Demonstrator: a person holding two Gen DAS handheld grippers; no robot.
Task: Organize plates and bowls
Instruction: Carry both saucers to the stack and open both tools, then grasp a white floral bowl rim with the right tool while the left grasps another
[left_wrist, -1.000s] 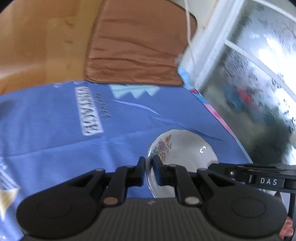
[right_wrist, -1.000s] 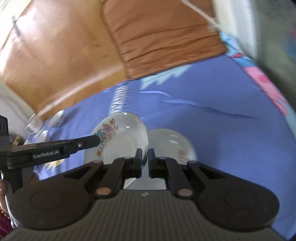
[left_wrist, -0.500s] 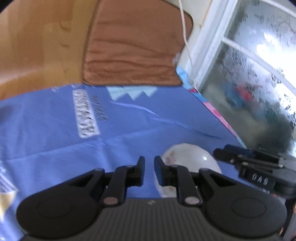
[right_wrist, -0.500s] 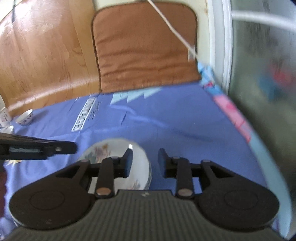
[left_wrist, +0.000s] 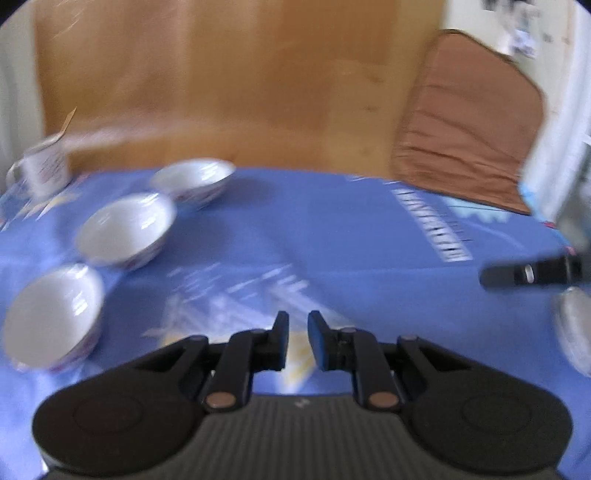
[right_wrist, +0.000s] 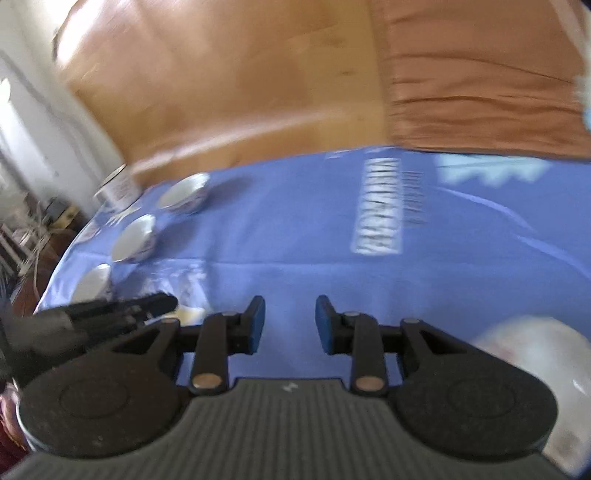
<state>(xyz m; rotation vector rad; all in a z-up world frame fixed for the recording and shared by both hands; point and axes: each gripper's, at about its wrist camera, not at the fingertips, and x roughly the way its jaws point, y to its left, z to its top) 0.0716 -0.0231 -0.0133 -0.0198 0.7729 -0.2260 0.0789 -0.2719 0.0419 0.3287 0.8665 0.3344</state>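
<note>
Three white bowls stand in a row on the blue tablecloth (left_wrist: 332, 240) at the left: a far bowl (left_wrist: 192, 179), a middle bowl (left_wrist: 125, 229) and a near bowl (left_wrist: 51, 321). They also show small in the right wrist view, far (right_wrist: 183, 194), middle (right_wrist: 133, 238) and near (right_wrist: 92, 282). White plates lie at the right edge (left_wrist: 572, 332), also at the lower right in the right wrist view (right_wrist: 535, 343). My left gripper (left_wrist: 298, 334) is empty with a narrow gap between its jaws. My right gripper (right_wrist: 290, 321) is open and empty.
A white mug (left_wrist: 44, 166) stands at the far left by the wooden headboard (left_wrist: 221, 92). A brown cushion (left_wrist: 472, 125) leans at the back right. The right gripper's finger (left_wrist: 532, 273) reaches in from the right. The cloth's left edge (right_wrist: 55, 280) drops to the floor.
Both grippers let go of the plates, which now lie at the right. Both views swung left toward the bowls. The right gripper opened wider.
</note>
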